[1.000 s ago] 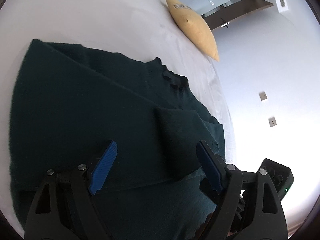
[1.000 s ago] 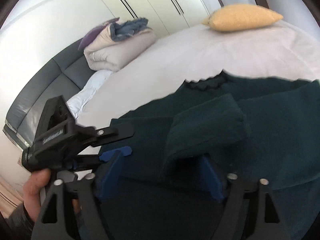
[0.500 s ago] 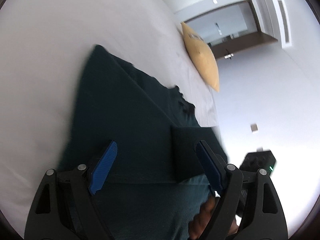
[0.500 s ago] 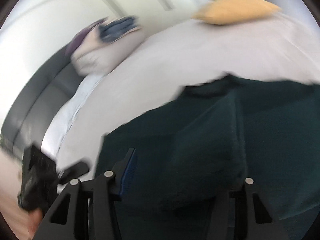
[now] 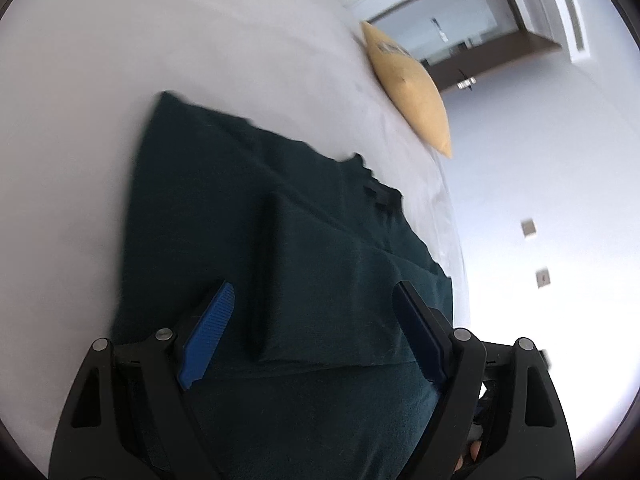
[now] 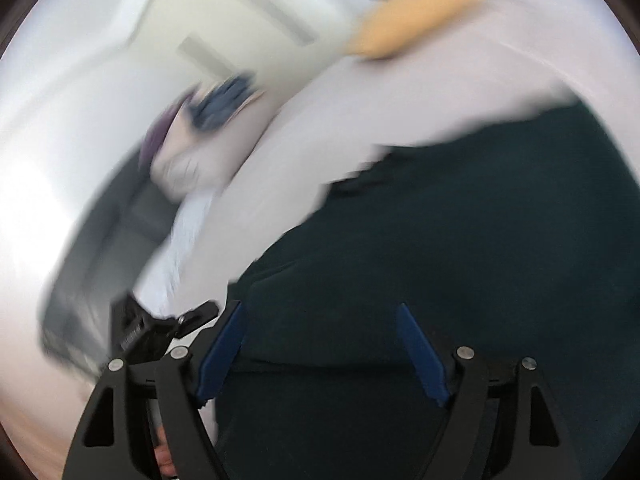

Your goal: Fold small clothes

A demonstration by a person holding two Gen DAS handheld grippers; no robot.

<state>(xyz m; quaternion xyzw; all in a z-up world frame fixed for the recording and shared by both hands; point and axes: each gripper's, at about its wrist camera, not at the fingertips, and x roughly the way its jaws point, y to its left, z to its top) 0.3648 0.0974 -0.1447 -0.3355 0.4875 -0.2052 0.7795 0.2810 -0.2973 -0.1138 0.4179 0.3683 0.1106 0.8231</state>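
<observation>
A dark green sweater (image 5: 224, 200) lies spread on the white bed (image 5: 120, 40), with one sleeve (image 5: 312, 280) folded across its body. My left gripper (image 5: 316, 328) is open and empty, its blue pads astride the folded sleeve, close above the cloth. In the blurred right wrist view the sweater (image 6: 460, 240) fills the lower right. My right gripper (image 6: 320, 344) is open and empty above the sweater's near edge. The left gripper's black frame (image 6: 152, 328) shows at its lower left.
A yellow pillow (image 5: 412, 80) lies at the far end of the bed and also shows in the right wrist view (image 6: 420, 20). A pile of folded bedding (image 6: 200, 132) sits on a dark sofa (image 6: 104, 248) beyond the bed. A white wall (image 5: 540, 200) runs along the bed's right side.
Both grippers stay open. The left view has shifted, so the folded sleeve now sits between its pads. The right gripper is swinging fast and its view has blurred.
</observation>
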